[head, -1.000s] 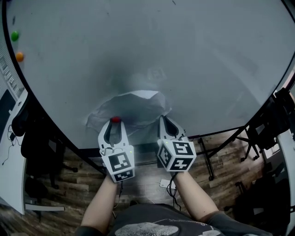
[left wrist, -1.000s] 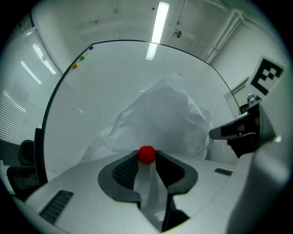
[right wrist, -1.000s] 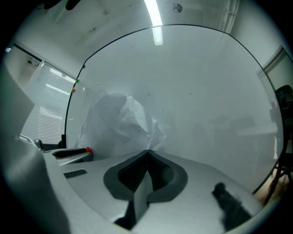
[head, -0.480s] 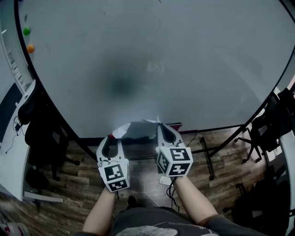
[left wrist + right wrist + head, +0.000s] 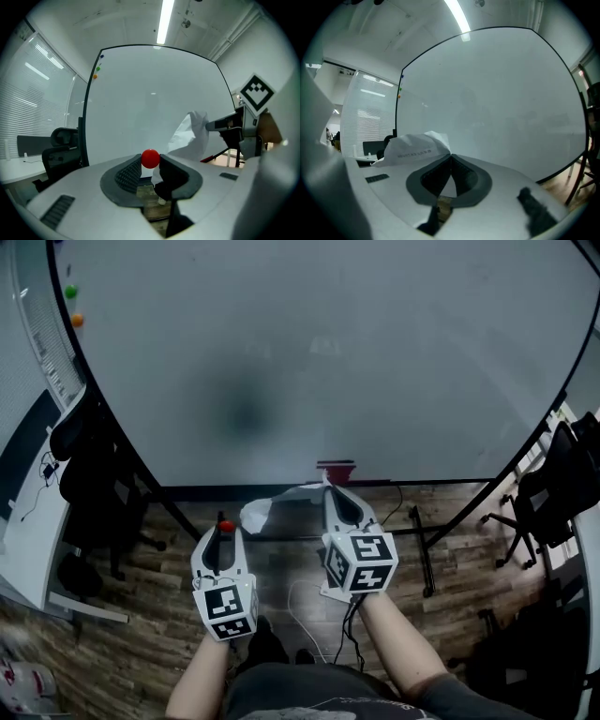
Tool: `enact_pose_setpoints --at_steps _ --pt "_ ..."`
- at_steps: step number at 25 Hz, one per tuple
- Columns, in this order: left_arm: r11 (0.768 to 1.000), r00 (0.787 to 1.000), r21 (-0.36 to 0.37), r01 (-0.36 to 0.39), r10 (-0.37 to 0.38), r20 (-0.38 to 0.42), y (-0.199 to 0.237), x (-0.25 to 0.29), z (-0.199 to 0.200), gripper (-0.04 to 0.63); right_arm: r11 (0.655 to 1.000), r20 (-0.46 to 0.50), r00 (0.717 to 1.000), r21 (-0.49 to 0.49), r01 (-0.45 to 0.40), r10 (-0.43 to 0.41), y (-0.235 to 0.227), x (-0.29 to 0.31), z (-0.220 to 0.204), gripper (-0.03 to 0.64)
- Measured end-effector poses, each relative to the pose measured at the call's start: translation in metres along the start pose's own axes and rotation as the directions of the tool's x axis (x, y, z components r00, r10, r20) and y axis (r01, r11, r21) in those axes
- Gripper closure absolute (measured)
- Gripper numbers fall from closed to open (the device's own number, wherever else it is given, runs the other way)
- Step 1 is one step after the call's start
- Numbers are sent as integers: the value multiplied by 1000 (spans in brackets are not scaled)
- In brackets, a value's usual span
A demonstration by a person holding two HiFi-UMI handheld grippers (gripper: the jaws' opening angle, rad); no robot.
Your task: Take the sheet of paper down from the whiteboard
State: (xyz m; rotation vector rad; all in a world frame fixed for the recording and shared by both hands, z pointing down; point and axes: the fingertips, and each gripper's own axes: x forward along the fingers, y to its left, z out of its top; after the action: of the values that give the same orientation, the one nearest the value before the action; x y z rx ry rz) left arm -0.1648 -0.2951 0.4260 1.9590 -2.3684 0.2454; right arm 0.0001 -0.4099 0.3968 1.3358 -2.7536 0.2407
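The sheet of paper [image 5: 281,506] is off the whiteboard [image 5: 328,352] and hangs crumpled over the floor. My right gripper [image 5: 328,493] is shut on its right edge. In the right gripper view the printed sheet [image 5: 417,147] bulges to the left of the closed jaw tips of the right gripper [image 5: 451,157]. My left gripper [image 5: 225,529] is shut on a small red ball magnet [image 5: 225,525], low and to the left of the paper. The left gripper view shows the magnet [image 5: 150,158] pinched at the tips of the left gripper [image 5: 150,162], with the paper [image 5: 192,136] beyond on the right.
A green magnet [image 5: 70,292] and an orange magnet [image 5: 77,321] stick to the board's upper left. A red object [image 5: 336,466] sits at the board's bottom edge. Black office chairs stand at left [image 5: 84,465] and right [image 5: 553,493]. A cable [image 5: 305,610] lies on the wood floor.
Both grippers have pulled back from the whiteboard and sunk lower. The paper came away with the right gripper and the red magnet with the left.
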Motion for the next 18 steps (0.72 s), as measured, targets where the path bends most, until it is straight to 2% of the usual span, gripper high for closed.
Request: enact_pose_setpoints --at_steps 4,11,14,18 --pt "1000 1000 7 -3 3 -8 -15 -19 -2 471 999 -32 999 16 -34 34 -5 -18 -20 595" --pt "1000 999 23 1 0 -33 -23 -29 -14 471 999 -72 997 27 -34 36 -12 -45 -53 595" --pt "1000 999 26 10 -9 -30 -24 -30 -17 471 998 -74 997 56 -20 24 -16 -56 -63 595" --pt "1000 999 12 24 -24 -22 -17 -41 -21 471 999 -94 996 45 6 -2 -8 -70 -77 595"
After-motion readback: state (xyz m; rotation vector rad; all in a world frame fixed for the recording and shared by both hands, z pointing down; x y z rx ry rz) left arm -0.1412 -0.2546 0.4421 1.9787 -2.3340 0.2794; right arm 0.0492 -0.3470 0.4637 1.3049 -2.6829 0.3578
